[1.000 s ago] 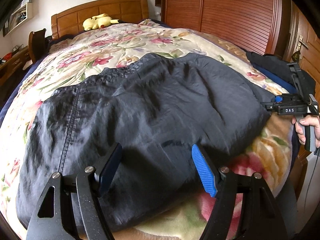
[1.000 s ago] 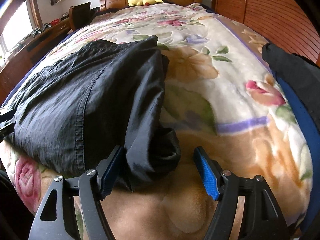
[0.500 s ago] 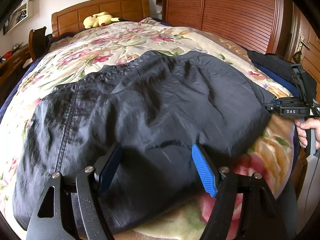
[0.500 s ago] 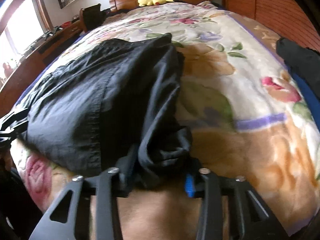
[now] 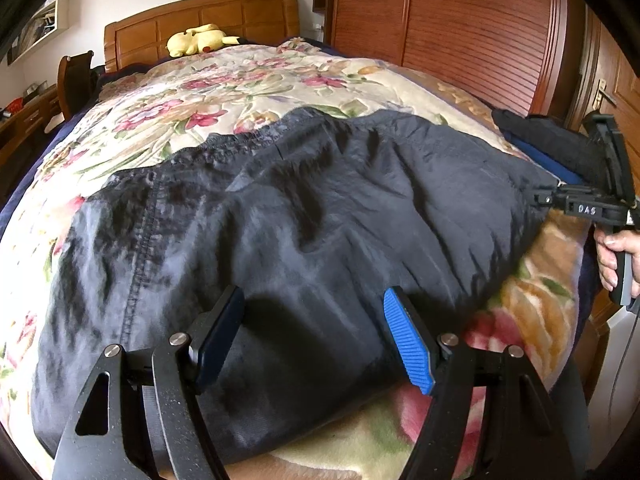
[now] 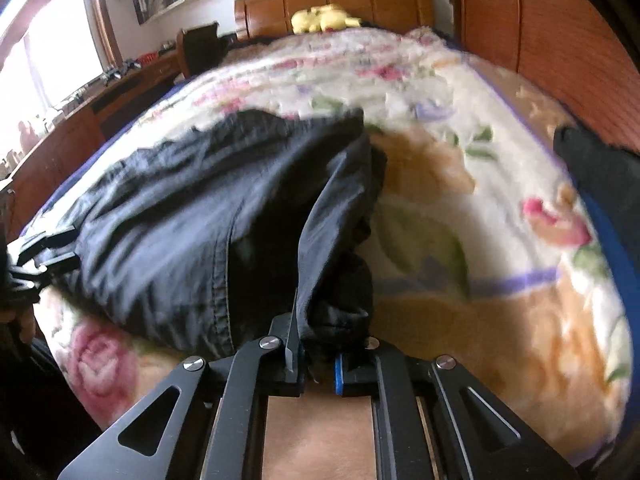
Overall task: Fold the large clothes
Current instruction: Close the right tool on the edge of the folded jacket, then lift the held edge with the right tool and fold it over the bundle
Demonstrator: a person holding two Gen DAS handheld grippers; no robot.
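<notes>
A large dark navy garment [image 5: 304,216] lies spread across the flowered bed blanket [image 5: 248,80]. My left gripper [image 5: 312,332] is open, its fingers resting over the garment's near hem, with cloth between the blue pads. My right gripper [image 6: 318,364] is shut on the garment's [image 6: 208,216] bunched corner and lifts it a little off the blanket [image 6: 460,208]. The right gripper also shows at the right edge of the left wrist view [image 5: 540,199], pinching the garment's right end.
A yellow plush toy [image 5: 198,38] lies by the wooden headboard [image 5: 200,12]. A second dark garment over blue cloth [image 5: 548,140] lies at the bed's right edge. A wooden wardrobe [image 5: 440,20] stands on the right, and a desk and chair [image 6: 120,88] on the left.
My right gripper has shut on the garment's bunched corner and raised it slightly, pulling the cloth taut. My left gripper has stayed open over the near hem, barely moved.
</notes>
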